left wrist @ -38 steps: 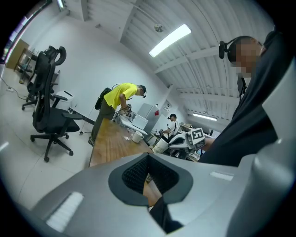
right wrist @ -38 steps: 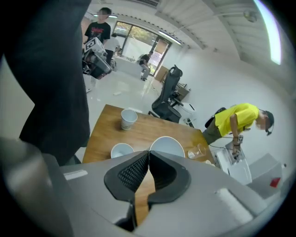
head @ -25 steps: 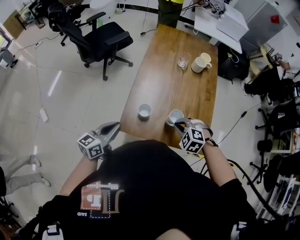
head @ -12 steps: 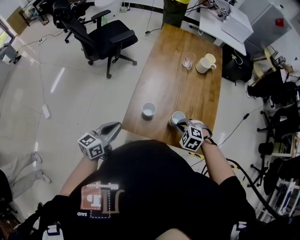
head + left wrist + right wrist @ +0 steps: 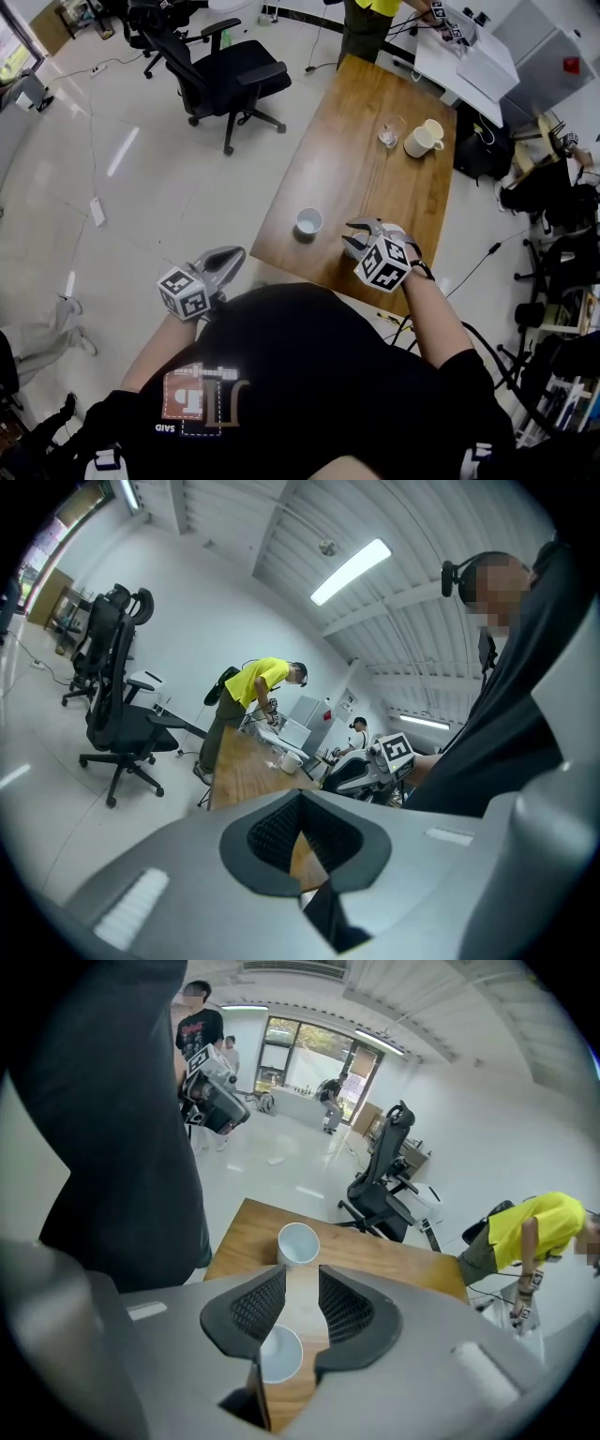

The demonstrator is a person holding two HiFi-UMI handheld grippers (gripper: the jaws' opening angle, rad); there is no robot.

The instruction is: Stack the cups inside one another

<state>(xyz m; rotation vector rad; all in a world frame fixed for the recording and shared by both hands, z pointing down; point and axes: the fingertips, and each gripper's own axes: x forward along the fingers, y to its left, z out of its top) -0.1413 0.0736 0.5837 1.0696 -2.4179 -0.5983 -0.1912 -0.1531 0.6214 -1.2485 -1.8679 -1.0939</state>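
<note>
Two white cups stand near the front edge of the wooden table (image 5: 347, 178). One white cup (image 5: 308, 222) (image 5: 299, 1243) is at the left. The other cup (image 5: 279, 1354) sits just under and behind my right gripper (image 5: 357, 234) (image 5: 302, 1277), mostly hidden by it in the head view. The right gripper's jaws have just been opening; only bare table shows between the pads. At the far end are a clear glass (image 5: 389, 136) and a white mug (image 5: 424, 139). My left gripper (image 5: 228, 259) (image 5: 300, 799) hangs off the table's left corner, shut and empty.
A black office chair (image 5: 225, 70) stands on the floor left of the table. A person in a yellow top (image 5: 373, 11) works at the table's far end beside a white desk (image 5: 464, 52). Cables and equipment crowd the right side.
My right gripper was shut on the near cup's rim; its jaws now stand apart and the cup rests on the table by itself. The left gripper has kept its place.
</note>
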